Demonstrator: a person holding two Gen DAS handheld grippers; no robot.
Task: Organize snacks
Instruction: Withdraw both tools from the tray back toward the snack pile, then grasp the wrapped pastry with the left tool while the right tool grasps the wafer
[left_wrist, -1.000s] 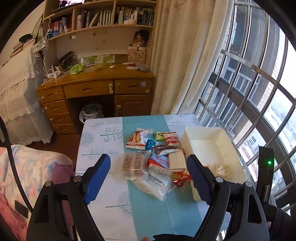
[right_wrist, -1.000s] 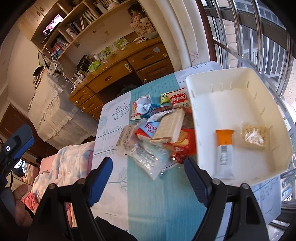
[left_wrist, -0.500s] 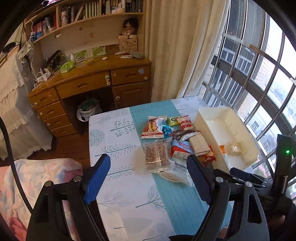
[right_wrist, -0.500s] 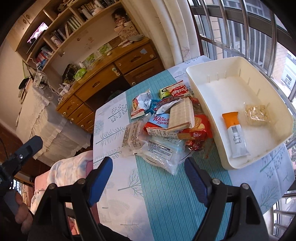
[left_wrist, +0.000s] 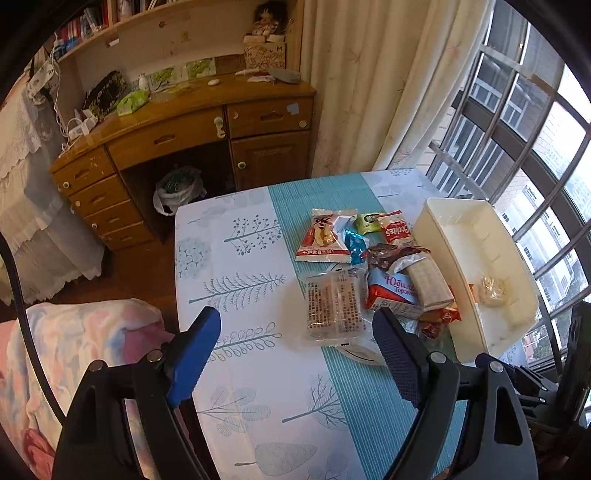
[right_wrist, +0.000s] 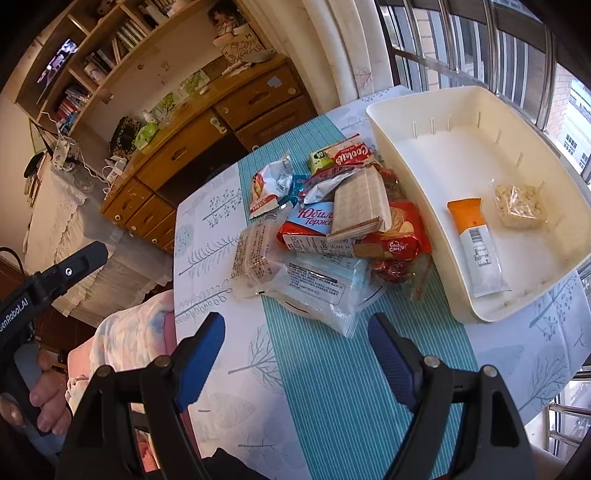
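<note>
1. So, on your left, the left gripper (left_wrist: 295, 339) hangs over the surface (left_wrist: 236, 258) with its jaws wide apart and nothing between them.
2. Ahead of it, the clear-wrapped cake (left_wrist: 334, 304) lies at the left edge of the snack pile (right_wrist: 332, 229), well short of the jaws.
3. Your right gripper (right_wrist: 295, 343) also hovers with jaws spread and empty, near a clear packet (right_wrist: 325, 286).
4. Rightmost, the white bin (right_wrist: 384, 122) holds only an orange bar (right_wrist: 474, 243) and a crumbly square (right_wrist: 519, 206); most of the sorting looks undone.
5. Lower packets in the pile are covered, and the bin's near corner is cut off in the left wrist view.
</note>
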